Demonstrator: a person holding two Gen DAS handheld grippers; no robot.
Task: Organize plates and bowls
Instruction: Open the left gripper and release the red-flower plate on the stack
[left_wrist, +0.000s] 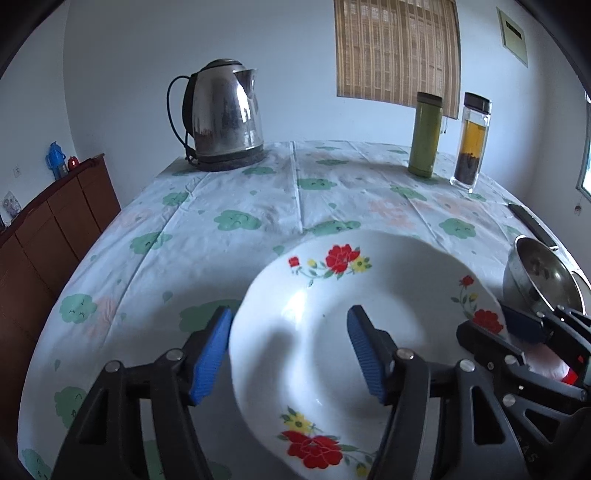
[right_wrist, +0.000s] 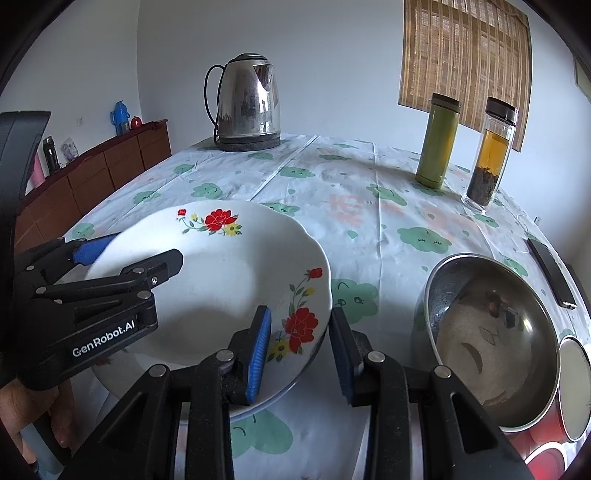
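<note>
Two claws are meeting on one plate. At the far left a cabinet (right_wrist: 92, 166) is standing against the wall, and a kettle (right_wrist: 247, 107) is sitting at the cloth's (left_wrist: 221, 206) back edge. Next, my left claw (left_wrist: 288, 354) is straddling the plate's (right_wrist: 221, 288) left rim with jaws standing apart: one blue pad is sitting just outside the rim, the other is hanging over the well, and neither is pressing, as far as I am seeing. The flowered plate is lying near the front of the table, tilting, with its near edge riding clear of the cloth. On its right rim my right claw (right_wrist: 300, 354) is clamping, one pad lying on the painted flowers and the other standing outside the edge. Farther back and right, a green flask (right_wrist: 437, 140) and a bottle (right_wrist: 491, 155) of tea are standing upright, close together. A steel bowl (right_wrist: 491, 332) is sitting near the plate's right side, apart from it, and a dark phone (right_wrist: 552, 277) is lying beyond the bowl by the table's right edge.
</note>
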